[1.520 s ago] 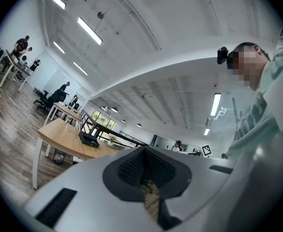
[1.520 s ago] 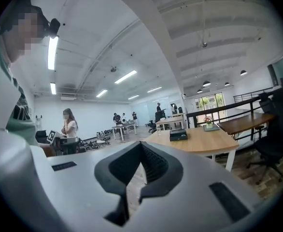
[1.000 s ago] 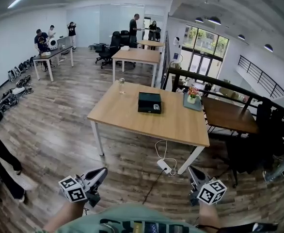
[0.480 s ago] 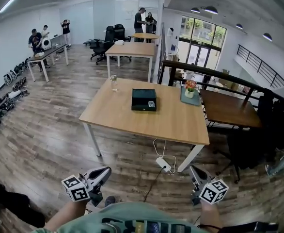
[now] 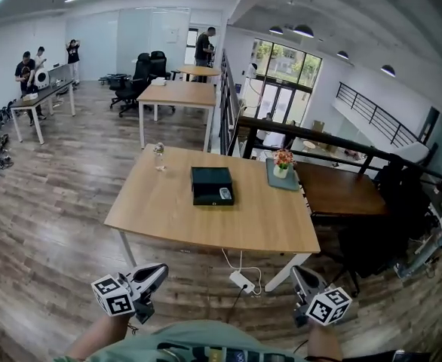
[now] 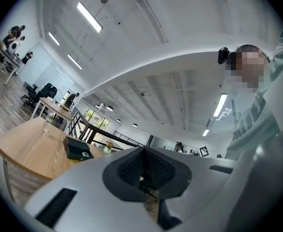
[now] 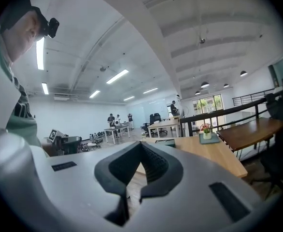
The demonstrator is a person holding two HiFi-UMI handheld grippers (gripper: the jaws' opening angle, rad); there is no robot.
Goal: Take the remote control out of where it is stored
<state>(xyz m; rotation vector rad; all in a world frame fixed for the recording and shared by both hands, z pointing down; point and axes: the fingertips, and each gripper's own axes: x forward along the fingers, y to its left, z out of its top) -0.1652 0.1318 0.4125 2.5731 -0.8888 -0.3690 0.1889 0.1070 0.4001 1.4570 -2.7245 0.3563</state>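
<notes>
A black box [image 5: 210, 183] lies in the middle of a wooden table [image 5: 168, 217] well ahead of me. A small grey remote control [image 5: 224, 194] shows at the box's front right corner. Both grippers hang low, near my body and far short of the table. My left gripper [image 5: 158, 270] is shut with nothing between its fingers. My right gripper [image 5: 297, 274] is shut and empty too. In the left gripper view the black box [image 6: 77, 150] appears small on the table [image 6: 25, 146], beyond the shut left gripper [image 6: 142, 153]. The right gripper [image 7: 140, 148] points toward the table [image 7: 204, 151].
A clear bottle [image 5: 159, 157] stands at the table's far left. A flower pot [image 5: 283, 164] sits on a tray at its far right. A white power strip [image 5: 242, 281] with a cable lies on the floor by the table's near edge. A dark table [image 5: 342, 191] and railing [image 5: 319, 138] stand to the right.
The table has grown larger and slid left in the head view as I moved nearer. Both grippers keep their place low in the picture, still shut.
</notes>
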